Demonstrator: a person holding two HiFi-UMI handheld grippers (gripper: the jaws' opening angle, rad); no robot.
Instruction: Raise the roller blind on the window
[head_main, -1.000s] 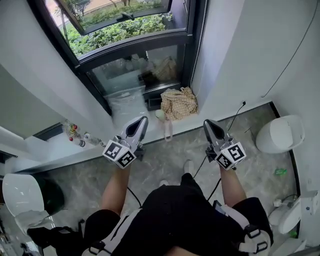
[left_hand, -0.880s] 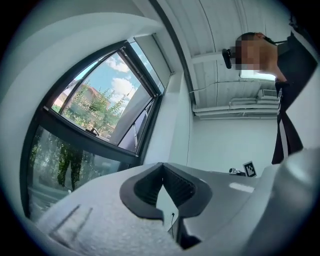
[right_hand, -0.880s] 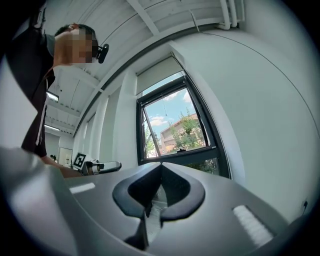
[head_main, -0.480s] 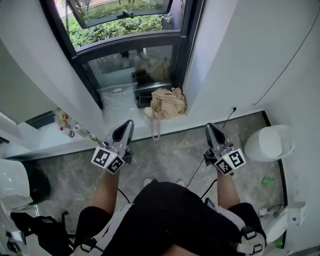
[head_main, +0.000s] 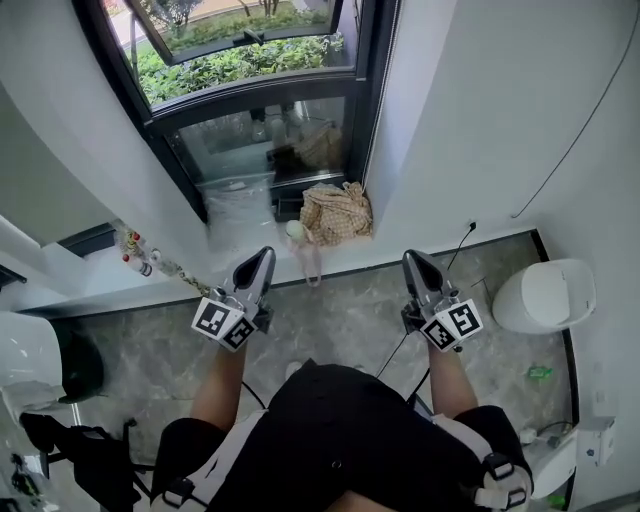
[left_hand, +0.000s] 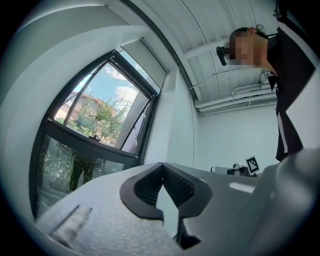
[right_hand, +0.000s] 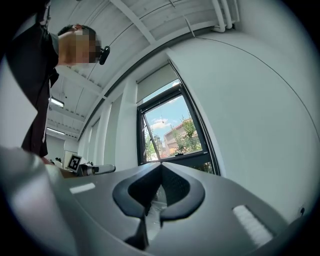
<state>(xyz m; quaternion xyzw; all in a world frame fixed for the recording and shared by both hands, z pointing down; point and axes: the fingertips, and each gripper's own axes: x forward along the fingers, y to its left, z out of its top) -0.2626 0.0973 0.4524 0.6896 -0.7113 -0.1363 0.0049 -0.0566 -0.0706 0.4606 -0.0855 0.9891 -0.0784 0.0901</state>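
Both tongs are pressed shut with nothing between them. Your left tongs (head_main: 264, 258) and your right tongs (head_main: 412, 258) hang roughly level in front of you, pointing toward the window (head_main: 250, 70) but well short of it. The roller blind (right_hand: 158, 79) sits high, a pale strip across only the top of the glass, and the rest of the pane is bare to the trees outside. That fits a blind already wound up just as well as one with a last stretch to go, and these views do not settle which.

The main risk, as I judge it, lies in the pull. No view shows you a cord or chain clearly, so you could close on the wrong run and bring the blind down instead. If the blind is already at its stop, hauling harder would only strain the roller. A thin cord may also slide through smooth pads unless it sits deep between them.

Mind the clutter when you lean in. A checked cloth bag (head_main: 337, 212) and a clear plastic bag (head_main: 240, 208) lie on the sill (head_main: 350, 252) right under the glass, and a sweeping elbow or tongs could knock them off. A dark cable (head_main: 398, 348) crosses the floor near your feet, so a step forward could snag it.
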